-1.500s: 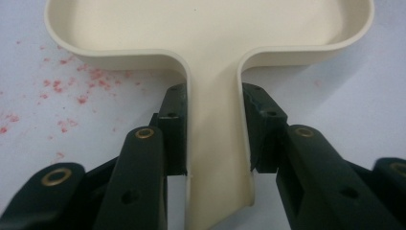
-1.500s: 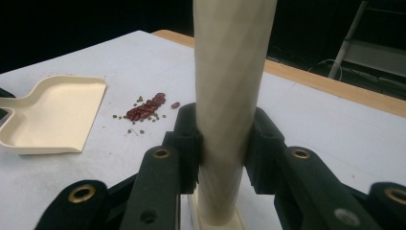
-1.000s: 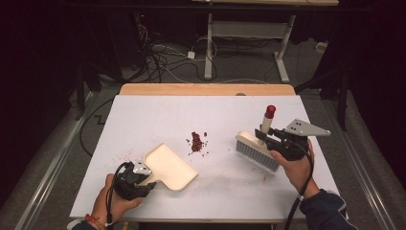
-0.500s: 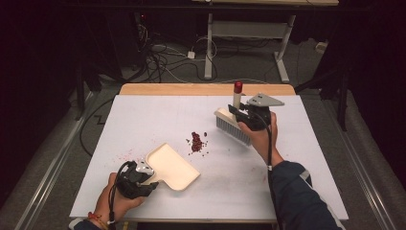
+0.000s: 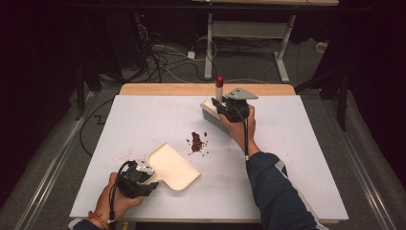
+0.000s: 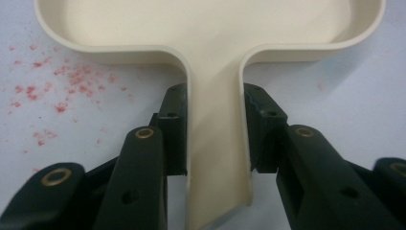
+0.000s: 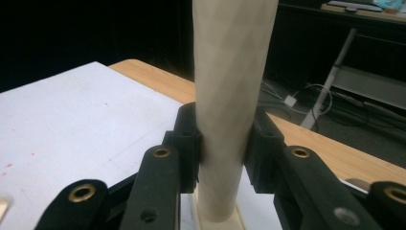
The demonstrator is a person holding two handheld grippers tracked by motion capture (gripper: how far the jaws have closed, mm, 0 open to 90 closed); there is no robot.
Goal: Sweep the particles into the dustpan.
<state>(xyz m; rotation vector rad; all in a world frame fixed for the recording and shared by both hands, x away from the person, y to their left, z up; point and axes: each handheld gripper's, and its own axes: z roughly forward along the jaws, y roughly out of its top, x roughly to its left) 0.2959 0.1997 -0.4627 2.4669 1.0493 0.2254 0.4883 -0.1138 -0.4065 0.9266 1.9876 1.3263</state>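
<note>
I've got the small pile of dark red crumbs point(image 5: 196, 142) sitting mid-tabletop point(image 5: 143, 115), between my two tools. My left hand-held gripper point(image 5: 135, 179) is clamped on the flat handle of the cream plastic dustpan point(image 5: 173, 166), mouth angled toward the pile to catch it. My right hand-held gripper point(image 5: 231, 109) is clamped on the upright, red-capped handle of the pale bristle brush point(image 5: 214, 115), just beyond the crumbs, ready to sweep. Fainter red specks point(image 6: 72, 81) lie beside the pan; nothing blocks the sweep path.
</note>
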